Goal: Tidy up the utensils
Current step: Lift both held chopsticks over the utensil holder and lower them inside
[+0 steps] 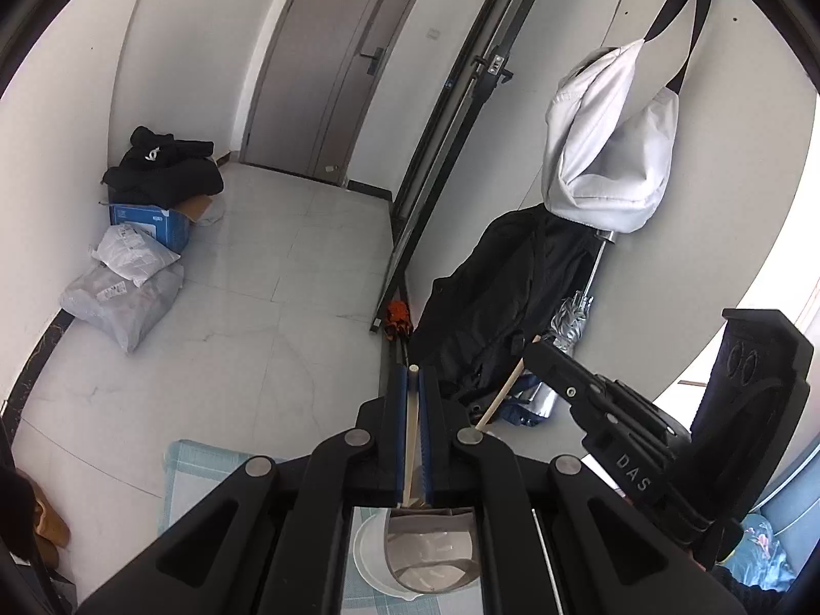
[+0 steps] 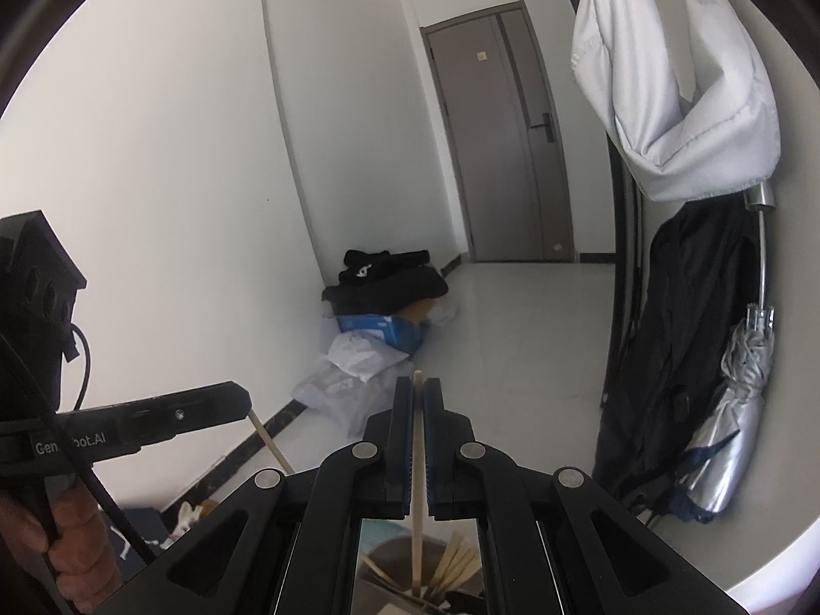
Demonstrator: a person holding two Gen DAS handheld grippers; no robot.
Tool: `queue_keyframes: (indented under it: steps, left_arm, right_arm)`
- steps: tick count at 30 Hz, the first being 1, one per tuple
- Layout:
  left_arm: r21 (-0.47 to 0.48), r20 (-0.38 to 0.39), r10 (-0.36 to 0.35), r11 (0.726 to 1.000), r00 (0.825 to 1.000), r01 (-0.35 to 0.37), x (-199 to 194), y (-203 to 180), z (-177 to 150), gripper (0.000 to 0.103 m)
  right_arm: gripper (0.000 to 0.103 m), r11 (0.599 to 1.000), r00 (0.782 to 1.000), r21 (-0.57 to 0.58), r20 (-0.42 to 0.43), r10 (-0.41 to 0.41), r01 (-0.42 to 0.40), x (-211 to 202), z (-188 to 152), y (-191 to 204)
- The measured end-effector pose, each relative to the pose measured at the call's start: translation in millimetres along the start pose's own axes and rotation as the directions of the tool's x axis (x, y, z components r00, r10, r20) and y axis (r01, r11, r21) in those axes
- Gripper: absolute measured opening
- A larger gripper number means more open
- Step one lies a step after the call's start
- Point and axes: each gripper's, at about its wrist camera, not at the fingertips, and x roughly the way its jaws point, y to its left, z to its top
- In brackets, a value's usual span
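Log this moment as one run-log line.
left gripper: shut on chopstick | right gripper: shut on second chopstick | both raised over table | cup of chopsticks below right

I read "DAS" on the right claw [image 1: 533, 353]; the left claw [image 2: 241, 400] bore a partly hidden "Gen…bot.AI".

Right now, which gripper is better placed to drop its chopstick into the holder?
Right. The right gripper holds its pale wooden chopstick upright, lower end among the sticks in the dark utensil holder. The left gripper holds its chopstick above a clear glass cup.
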Motion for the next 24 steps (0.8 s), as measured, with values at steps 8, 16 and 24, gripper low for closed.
queue_keyframes:
  steps: [8,16,24]
  left_arm:
    - [-0.022,-0.041,-0.009,1.0,0.999,0.008,11,2,-4,0.001]
    - [-0.035,-0.058,-0.036,0.999,0.998,0.034,24,4,-14,0.001]
    - [-0.024,-0.084,-0.062,0.998,0.995,0.06,32,1,-21,0.002]
  right_arm:
    - [0.003,0.999,0.999,-0.027,0.004,0.036,-0.035,-6,-9,6]
    - [0.003,0.999,0.999,-0.016,-0.037,0.036,-0.036,-2,-12,7]
    - [0.003,0.998,0.993,-0.006,-0.102,0.054,-0.055,8,-27,3]
